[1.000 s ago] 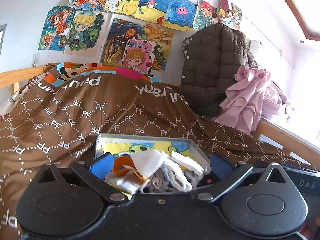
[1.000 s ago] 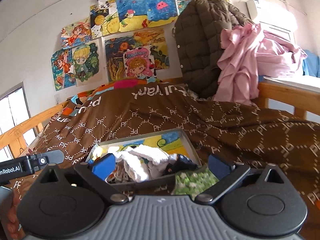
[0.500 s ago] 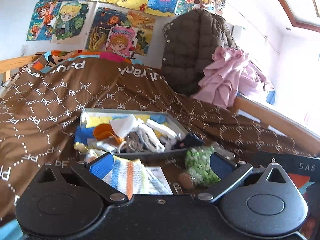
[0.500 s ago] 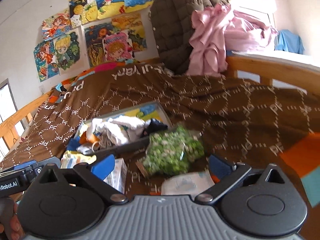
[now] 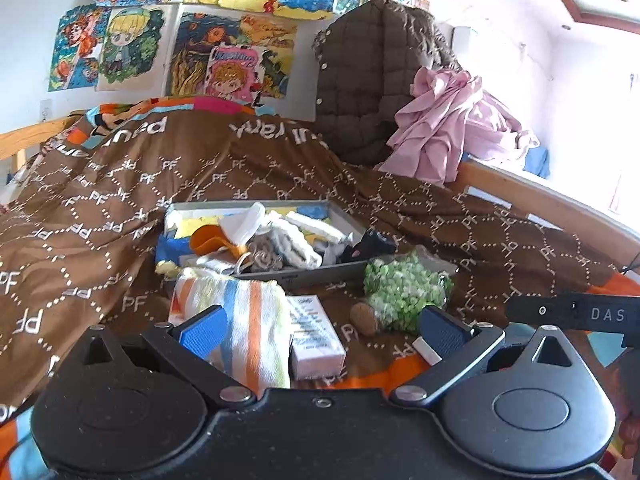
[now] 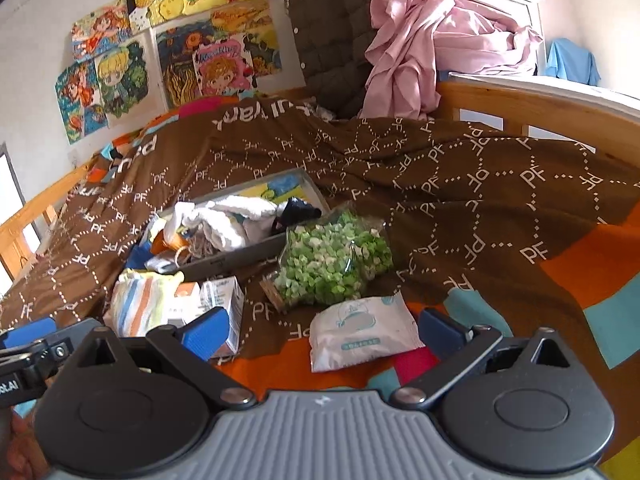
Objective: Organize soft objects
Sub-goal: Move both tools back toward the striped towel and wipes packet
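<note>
A grey tray on the brown bedspread holds a heap of socks and cloths. In front of it lie a striped cloth, a white box, a green bag and a white tissue pack. My left gripper is open and empty, above the striped cloth and box. My right gripper is open and empty, above the tissue pack.
A brown quilted jacket and pink clothes hang at the wooden bed rail behind. Drawings cover the wall. The other gripper shows at the edge of each view.
Both grippers have drawn back from the tray and tilted down. The striped cloth, box, green bag and tissue pack have come into view in front of the tray.
</note>
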The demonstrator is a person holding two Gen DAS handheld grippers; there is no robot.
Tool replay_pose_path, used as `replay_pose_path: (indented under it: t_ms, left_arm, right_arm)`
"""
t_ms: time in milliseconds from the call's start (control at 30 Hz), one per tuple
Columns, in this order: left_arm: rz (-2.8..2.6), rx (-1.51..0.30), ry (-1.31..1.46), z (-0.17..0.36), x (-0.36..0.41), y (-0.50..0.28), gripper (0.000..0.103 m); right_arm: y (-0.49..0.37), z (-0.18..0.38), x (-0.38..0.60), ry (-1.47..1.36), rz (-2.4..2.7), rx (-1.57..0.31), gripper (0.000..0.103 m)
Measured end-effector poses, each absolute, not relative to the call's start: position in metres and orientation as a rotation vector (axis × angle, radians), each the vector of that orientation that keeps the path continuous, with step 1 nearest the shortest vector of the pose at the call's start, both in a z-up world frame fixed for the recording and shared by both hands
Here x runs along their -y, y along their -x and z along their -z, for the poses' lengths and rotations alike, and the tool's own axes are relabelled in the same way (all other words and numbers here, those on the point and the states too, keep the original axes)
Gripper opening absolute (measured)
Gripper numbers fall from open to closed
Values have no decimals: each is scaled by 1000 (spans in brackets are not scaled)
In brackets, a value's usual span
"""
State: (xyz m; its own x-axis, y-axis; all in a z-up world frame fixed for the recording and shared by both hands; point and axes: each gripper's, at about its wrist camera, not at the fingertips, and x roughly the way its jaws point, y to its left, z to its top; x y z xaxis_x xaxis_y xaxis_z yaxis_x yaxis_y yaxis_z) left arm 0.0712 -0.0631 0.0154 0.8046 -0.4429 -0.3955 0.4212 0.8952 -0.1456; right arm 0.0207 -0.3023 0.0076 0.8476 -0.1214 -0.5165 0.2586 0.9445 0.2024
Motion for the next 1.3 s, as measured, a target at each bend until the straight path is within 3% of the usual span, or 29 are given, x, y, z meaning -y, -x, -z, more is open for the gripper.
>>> replay_pose_path:
  t_ms: [700, 1300]
  left_arm:
    - [394, -580, 72, 11, 58, -92, 102]
    - [296, -655, 188, 40, 51, -133, 102]
  right_arm:
    - [-54, 19, 290, -234, 128, -715, 103]
    - [-81, 18, 275, -63, 89, -713, 103]
